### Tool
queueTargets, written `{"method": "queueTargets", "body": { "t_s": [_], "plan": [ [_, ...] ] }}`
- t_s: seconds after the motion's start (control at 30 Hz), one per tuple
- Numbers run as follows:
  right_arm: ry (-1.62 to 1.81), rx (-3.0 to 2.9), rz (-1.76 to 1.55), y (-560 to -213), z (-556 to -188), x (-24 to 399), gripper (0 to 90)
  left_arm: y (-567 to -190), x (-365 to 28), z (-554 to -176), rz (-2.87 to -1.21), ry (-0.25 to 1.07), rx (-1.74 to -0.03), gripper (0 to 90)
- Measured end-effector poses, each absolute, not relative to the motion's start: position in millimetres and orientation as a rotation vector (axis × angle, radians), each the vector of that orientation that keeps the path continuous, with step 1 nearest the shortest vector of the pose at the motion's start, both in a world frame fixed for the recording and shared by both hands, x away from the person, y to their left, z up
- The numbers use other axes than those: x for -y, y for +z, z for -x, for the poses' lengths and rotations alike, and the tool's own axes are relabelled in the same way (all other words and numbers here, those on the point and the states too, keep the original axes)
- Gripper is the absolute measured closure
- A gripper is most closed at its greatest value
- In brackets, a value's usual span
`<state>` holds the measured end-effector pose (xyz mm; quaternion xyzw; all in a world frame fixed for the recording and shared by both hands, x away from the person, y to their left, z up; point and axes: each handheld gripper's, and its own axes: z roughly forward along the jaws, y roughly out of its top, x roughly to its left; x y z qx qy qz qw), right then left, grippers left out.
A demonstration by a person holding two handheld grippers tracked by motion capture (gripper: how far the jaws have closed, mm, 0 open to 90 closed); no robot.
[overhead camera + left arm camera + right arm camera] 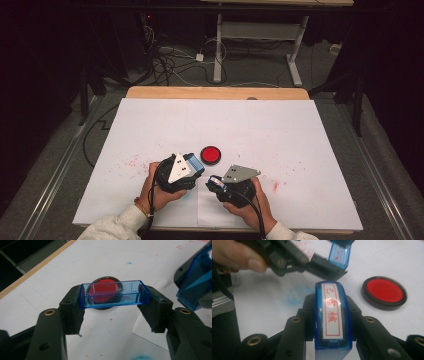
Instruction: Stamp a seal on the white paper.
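The blue stamp (333,317) sits clamped in my right hand-held gripper (332,315), label side up, low over the worktop (260,125). My left hand-held gripper (113,298) is closed on its clear blue cap (113,293), empty and held open side up, probably so the two can come together. Just beyond them lies the red ink pad (210,154), uncovered.

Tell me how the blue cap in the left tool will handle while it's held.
The cap looks like thin clear plastic, so probably light and stiff. The left tool pinches only its two short ends, and the glossy walls could slip if the grip loosens. It is an open hollow tray, so squeezing harder might flex or crack it.
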<state>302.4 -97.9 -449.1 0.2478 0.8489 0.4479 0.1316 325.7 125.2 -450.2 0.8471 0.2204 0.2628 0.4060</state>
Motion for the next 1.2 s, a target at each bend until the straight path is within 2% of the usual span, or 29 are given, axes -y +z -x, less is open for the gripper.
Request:
{"method": "queueTargets", "body": {
  "t_s": [0.53, 1.2],
  "plan": [
    [1.193, -2.553, -0.671, -478.5, -296.3, 94.1, 69.5, -450.1, -127.9, -326.7, -2.143, 0.656, -0.556, 39.0],
    [1.198, -2.581, -0.674, -480.0, -299.0, 95.9, 70.0, -449.2, -131.2, -325.8, -2.142, 0.658, -0.557, 39.0]
  ]
}}
